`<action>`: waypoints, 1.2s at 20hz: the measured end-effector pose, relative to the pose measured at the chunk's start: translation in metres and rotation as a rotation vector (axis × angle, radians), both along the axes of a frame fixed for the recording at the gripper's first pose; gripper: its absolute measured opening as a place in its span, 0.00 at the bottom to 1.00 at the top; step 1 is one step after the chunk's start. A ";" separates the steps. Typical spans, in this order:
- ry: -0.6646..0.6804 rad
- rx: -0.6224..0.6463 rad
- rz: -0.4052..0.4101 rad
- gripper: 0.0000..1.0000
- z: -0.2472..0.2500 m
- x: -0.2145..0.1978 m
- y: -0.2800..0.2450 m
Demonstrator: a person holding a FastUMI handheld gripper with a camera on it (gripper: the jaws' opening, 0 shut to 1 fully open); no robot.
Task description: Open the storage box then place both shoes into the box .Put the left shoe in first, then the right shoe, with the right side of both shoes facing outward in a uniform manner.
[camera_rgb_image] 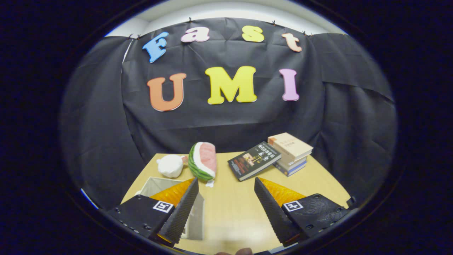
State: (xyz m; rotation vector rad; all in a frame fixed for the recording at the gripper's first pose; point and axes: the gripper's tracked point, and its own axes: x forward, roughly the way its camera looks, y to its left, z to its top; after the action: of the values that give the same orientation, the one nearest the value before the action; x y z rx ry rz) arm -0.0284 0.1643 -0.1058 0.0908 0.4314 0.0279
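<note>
My gripper (226, 184) hangs above the wooden table (233, 209), its two black-and-orange fingers spread wide apart with nothing between them. A pale grey storage box (157, 185) sits on the table under and behind the left finger (184, 207), which hides much of it. I can see the box's inner wall and one side face, so its top looks open from here. The right finger (272, 209) is over bare tabletop.
Beyond the fingers lie a plush watermelon slice (203, 160) and a white plush toy (170, 165). A dark book (254, 160) leans against a stack of books (291, 153) at the table's far right. Black cloth walls surround the table.
</note>
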 end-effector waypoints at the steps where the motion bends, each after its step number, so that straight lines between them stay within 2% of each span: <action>1: -0.030 -0.005 -0.016 0.97 0.011 -0.002 -0.019; 8: -0.205 -0.004 -0.090 0.96 0.082 -0.023 -0.136; 12: -0.292 -0.032 -0.100 0.96 0.114 -0.034 -0.169; 16: -0.328 -0.023 -0.064 0.96 0.126 -0.050 -0.165; 24: -0.291 0.015 -0.033 0.96 0.101 -0.057 -0.134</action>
State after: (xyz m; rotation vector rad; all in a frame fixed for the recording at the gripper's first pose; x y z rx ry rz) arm -0.0858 0.0302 -0.0053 0.1071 0.1393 0.0113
